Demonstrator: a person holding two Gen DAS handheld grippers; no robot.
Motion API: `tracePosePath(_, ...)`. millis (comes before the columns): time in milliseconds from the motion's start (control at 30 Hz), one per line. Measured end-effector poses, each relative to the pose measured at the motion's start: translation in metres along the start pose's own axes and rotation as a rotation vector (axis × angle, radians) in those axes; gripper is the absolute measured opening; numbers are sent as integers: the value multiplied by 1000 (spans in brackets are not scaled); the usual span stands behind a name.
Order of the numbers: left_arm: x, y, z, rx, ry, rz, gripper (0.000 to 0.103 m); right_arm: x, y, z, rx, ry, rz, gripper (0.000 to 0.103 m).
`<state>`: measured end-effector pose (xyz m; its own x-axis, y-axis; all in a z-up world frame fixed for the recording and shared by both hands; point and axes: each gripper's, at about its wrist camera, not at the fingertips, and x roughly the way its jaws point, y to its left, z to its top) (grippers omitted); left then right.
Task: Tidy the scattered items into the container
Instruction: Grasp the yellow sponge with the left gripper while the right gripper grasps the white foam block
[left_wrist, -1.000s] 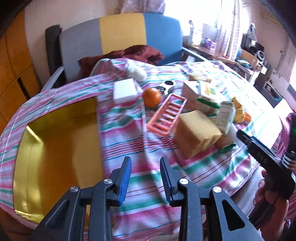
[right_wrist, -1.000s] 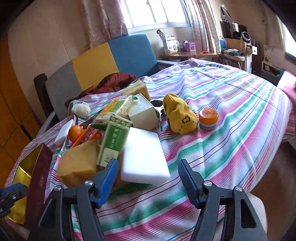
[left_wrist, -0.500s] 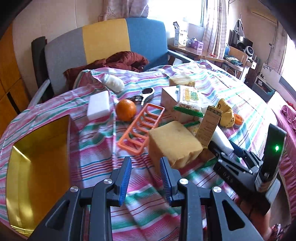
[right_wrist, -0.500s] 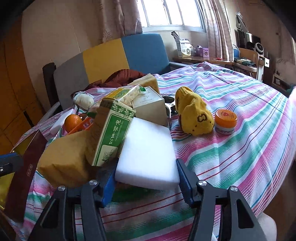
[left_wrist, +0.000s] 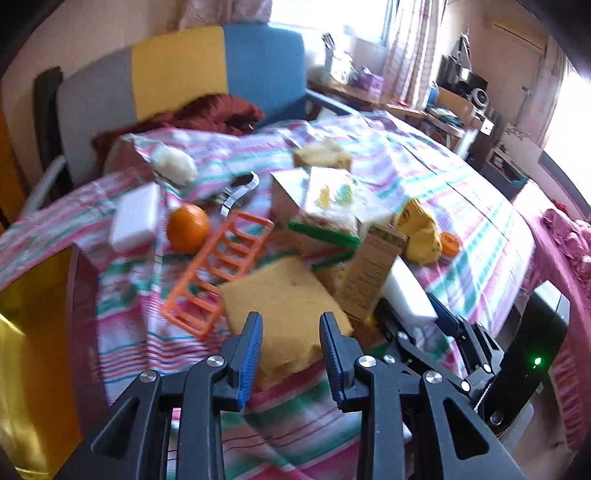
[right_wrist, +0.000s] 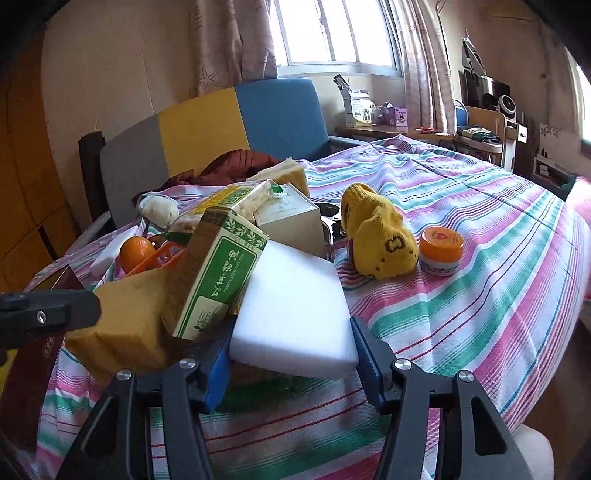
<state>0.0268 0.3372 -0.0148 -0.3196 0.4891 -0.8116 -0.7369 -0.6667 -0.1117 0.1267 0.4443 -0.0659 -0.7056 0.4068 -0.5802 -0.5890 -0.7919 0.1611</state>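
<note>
Left gripper (left_wrist: 290, 345): bottom centre of the left wrist view, jaws apart and holding nothing, blue pads either side of the near corner of the yellow sponge (left_wrist: 284, 314); whether the pads touch it cannot be told.
Right gripper (right_wrist: 290, 363): bottom centre of the right wrist view, clenched on the near edge of the white foam block (right_wrist: 295, 314), one blue pad against each side. In the left wrist view it shows at lower right with the block (left_wrist: 406, 291) between its fingers.
Container (left_wrist: 33, 332): gold-lined box with dark red walls at the left edge of the left wrist view, open; its inside is only partly in frame. In the right wrist view only its red wall (right_wrist: 33, 373) shows at lower left.
Yellow sponge: centre of the left wrist view, on the striped cloth (right_wrist: 480, 295), just beside the foam block.
Green carton (right_wrist: 218, 280): centre left of the right wrist view, tilted, leaning over the sponge and against the foam block.
Orange rack (left_wrist: 221, 266): left of centre in the left wrist view, flat on the cloth, touching the sponge's far corner.
Orange (left_wrist: 187, 228): just above the rack.
Small white block (left_wrist: 135, 218): upper left, beside the orange.
Yellow hat (right_wrist: 376, 236): right of centre in the right wrist view.
Orange-lidded jar (right_wrist: 441, 251): just right of the hat.
Beige box (right_wrist: 291, 221): behind the foam block.
Chair (right_wrist: 221, 125): upper left, grey, yellow and blue.
</note>
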Motion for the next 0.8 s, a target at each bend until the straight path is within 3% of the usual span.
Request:
tracePosePath(67, 1, -1, 1, -3, -16, -10, 34, 1, 0, 0, 3, 4, 0, 59)
tracePosePath(133, 3, -2, 4, -4, -8, -69, 36, 1, 1, 0, -3, 3, -3, 59)
tracePosePath(233, 5, -4, 5, 9, 8, -112, 48, 2, 2, 0, -9, 1, -7, 60)
tracePosePath(367, 6, -12, 3, 59, -1, -46, 48, 1, 2, 0, -11, -1, -12, 60)
tracePosePath(500, -1, 0, 2, 5, -52, 77, 49, 0, 6, -1, -37, -7, -25, 60)
tracePosePath(533, 2, 5, 1, -12, -38, 85, 54, 0, 7, 0, -40, -7, -26, 60)
tracePosePath(800, -4, 23, -18, -50, -63, 37, 57, 1, 4, 0, -30, -8, -22, 60)
